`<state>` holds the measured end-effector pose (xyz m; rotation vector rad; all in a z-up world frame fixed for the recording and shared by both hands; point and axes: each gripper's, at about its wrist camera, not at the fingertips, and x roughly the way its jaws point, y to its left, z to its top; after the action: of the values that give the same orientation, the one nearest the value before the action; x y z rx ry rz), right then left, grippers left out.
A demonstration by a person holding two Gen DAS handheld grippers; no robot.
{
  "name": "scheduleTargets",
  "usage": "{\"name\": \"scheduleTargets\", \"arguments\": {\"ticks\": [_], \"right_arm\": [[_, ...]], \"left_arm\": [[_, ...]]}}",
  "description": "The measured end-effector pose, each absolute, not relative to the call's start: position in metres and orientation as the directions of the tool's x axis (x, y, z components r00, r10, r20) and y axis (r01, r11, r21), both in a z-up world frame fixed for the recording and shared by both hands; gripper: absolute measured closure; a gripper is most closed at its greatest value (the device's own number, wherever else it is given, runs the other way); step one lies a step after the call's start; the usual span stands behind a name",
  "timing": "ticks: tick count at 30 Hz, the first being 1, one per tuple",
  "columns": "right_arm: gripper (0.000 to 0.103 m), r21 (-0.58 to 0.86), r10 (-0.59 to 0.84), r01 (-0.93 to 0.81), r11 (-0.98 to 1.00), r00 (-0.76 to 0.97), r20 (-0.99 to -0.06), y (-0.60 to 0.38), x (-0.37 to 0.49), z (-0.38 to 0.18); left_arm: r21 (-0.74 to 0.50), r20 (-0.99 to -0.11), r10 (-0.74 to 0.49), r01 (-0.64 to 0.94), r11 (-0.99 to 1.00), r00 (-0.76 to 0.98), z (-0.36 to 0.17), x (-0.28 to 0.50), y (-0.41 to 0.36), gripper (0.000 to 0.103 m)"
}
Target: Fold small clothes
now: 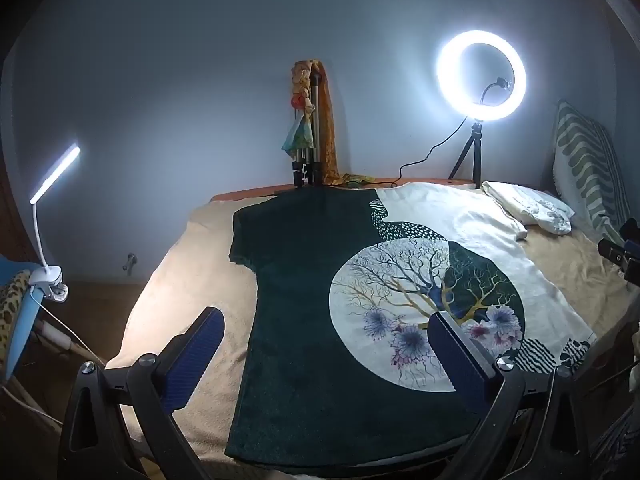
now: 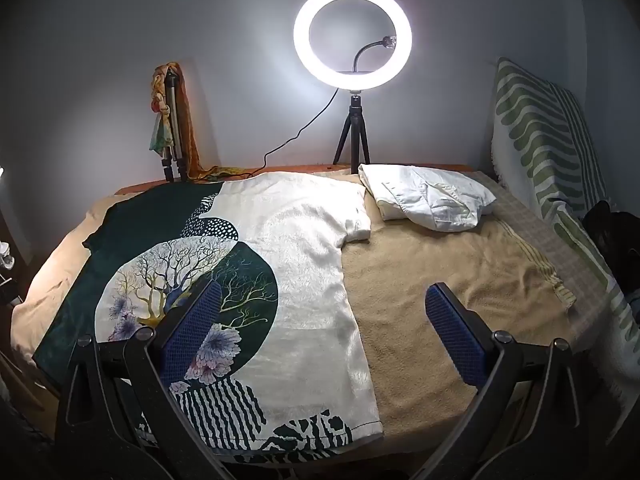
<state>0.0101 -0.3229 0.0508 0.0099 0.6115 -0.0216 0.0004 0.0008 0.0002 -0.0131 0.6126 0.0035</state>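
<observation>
Basically no containers in either view. Half dark-green, half white T-shirt with a round tree-and-flower print [image 1: 360,280] lay spread flat, front up, on the beige towel-covered table [image 2: 460,280], hem at the near edge, collar end toward the wall. Folded white garment [image 2: 428,200] sat at the far right of the table, just beside the shirt's white sleeve; whether they touched was unclear.

Left gripper [image 1: 324,322] was wide open, blue-padded fingers [image 1: 196,352] spread across the shirt's lower half, holding nothing; contact with the fabric couldn't be judged. Right gripper [image 2: 324,294] was also wide open and empty, one finger over the print, the other over bare towel to the shirt's right.

Edges: shirt's hem ran along the table's near edge. Bare towel on both sides of the shirt, wider on the right. Lit white ring light on a black tripod [image 2: 352,32] stood at the far edge, a folded tripod draped with orange patterned cloth [image 1: 312,128] against the wall, white clip-on LED lamp [image 1: 54,176] off the left side, green-and-white wavy-striped cushion [image 2: 552,140] upright at far right.
</observation>
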Motion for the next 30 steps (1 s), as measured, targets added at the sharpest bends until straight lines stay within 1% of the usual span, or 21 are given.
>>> {"name": "scheduleTargets", "arguments": {"ticks": [4,10,12,13,30], "right_arm": [[0.0,0.007,-0.013,0.021,1.0,0.82,-0.572,-0.323,0.01,0.05],[0.0,-0.009,-0.013,0.009,1.0,0.825,-0.565,-0.32,0.01,0.05],[0.0,-0.012,-0.011,0.005,1.0,0.826,-0.563,-0.318,0.01,0.05],[0.0,0.007,-0.011,0.018,1.0,0.823,-0.568,-0.322,0.01,0.051],[0.0,-0.012,-0.021,0.017,1.0,0.825,-0.565,-0.319,0.011,0.049]], "left_arm": [[-0.028,-0.557,-0.022,0.007,1.0,0.83,0.005,-0.001,0.007,0.0],[-0.039,-0.525,-0.031,0.012,0.999,0.851,-0.014,-0.011,0.034,0.0],[0.011,-0.534,0.009,-0.003,1.0,0.845,-0.008,-0.008,0.012,0.0],[0.012,-0.534,0.012,-0.007,1.0,0.845,-0.007,-0.007,0.011,0.0],[0.016,-0.52,0.036,-0.033,0.999,0.854,0.005,-0.008,0.006,0.0]]}}
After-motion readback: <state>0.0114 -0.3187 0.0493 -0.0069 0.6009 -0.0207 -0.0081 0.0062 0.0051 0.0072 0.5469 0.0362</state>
